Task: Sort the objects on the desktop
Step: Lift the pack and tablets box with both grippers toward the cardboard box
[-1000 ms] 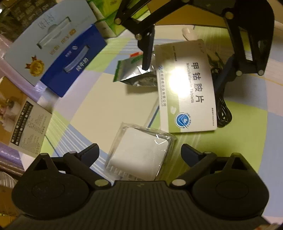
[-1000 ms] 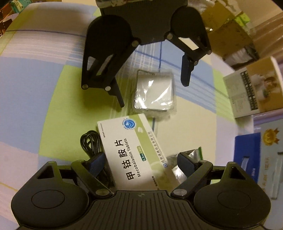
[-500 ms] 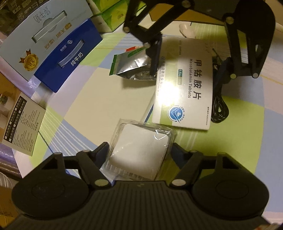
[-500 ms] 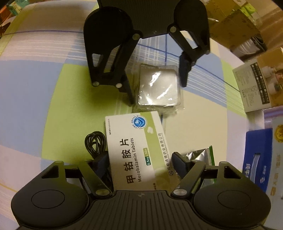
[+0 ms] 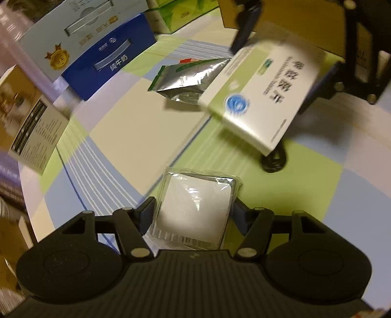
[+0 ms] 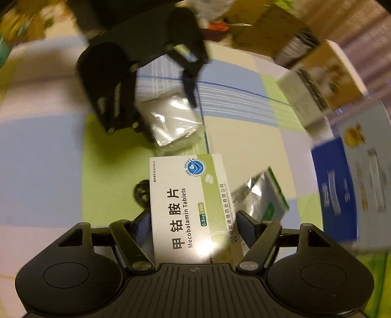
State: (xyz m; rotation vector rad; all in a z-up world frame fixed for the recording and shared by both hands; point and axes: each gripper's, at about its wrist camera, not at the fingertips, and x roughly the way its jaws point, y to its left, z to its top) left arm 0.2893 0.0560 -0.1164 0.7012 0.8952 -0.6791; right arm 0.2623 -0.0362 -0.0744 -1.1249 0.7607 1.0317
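My left gripper [image 5: 194, 212] is shut on a clear plastic packet with a white pad inside [image 5: 195, 210], held just above the checked tablecloth. My right gripper [image 6: 193, 226] is shut on a white and green medicine box [image 6: 188, 203], lifted off the cloth and tilted; the same medicine box [image 5: 261, 97] hangs in the air in the left wrist view. The plastic packet [image 6: 168, 119] also shows in the right wrist view, between the other gripper's fingers. A silver foil pouch [image 5: 190, 78] lies on the cloth beside the box.
A coiled black cable [image 5: 273, 161] lies under the lifted box. A blue and white carton [image 5: 97, 46], a brown box [image 5: 27, 115] and green boxes [image 5: 180, 12] line the far and left edges of the tablecloth [image 5: 136, 132].
Both grippers shut on their objects. The right one lifted the medicine box off the cloth, uncovering the cable; the left one raised the plastic packet.
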